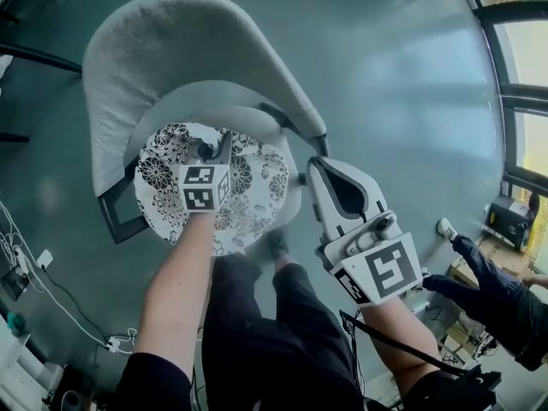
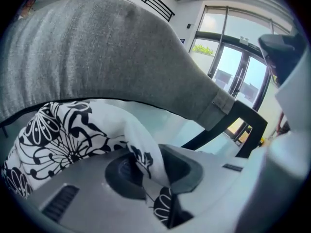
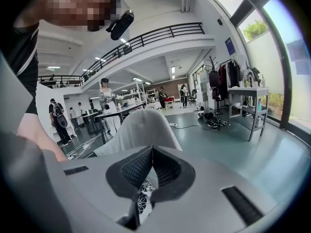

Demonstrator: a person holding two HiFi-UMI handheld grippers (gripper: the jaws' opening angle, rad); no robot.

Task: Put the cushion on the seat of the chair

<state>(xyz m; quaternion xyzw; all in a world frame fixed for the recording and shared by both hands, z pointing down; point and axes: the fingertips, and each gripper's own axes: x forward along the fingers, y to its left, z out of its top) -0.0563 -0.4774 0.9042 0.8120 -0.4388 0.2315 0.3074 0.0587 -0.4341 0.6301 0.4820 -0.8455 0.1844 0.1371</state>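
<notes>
Black-and-white flowered cloth marks the cushion [image 1: 253, 187]. It lies on the seat [image 1: 214, 101] of the grey chair [image 1: 171, 41] and covers most of it. The left claw [image 1: 212, 151] is closed on a fold of the cover on the side nearer the backrest [image 2: 97, 57]. The right claw [image 1: 325, 174] hangs off to the right of the chair, jaws together and empty.

The step in hand looks like the last setting down and letting go. To do it well, I would lower the pinched fold until the cloth goes slack on the seat and open the jaws fully. Then I would draw the claw back along its own line, so that no pad snags the cover and drags the cushion off centre. The right claw has no part in this and is best kept clear.

The left gripper view shows what the head view cannot: the fold [image 2: 141, 144] rises as a ridge between the pads [image 2: 182, 171], lifted above the rest of the print, with the backrest close above. Only the head view gives the cushion's whole outline on the seat. The right gripper view shows its jaw tips meeting, with a strip of print [image 3: 142, 198] below them.
</notes>
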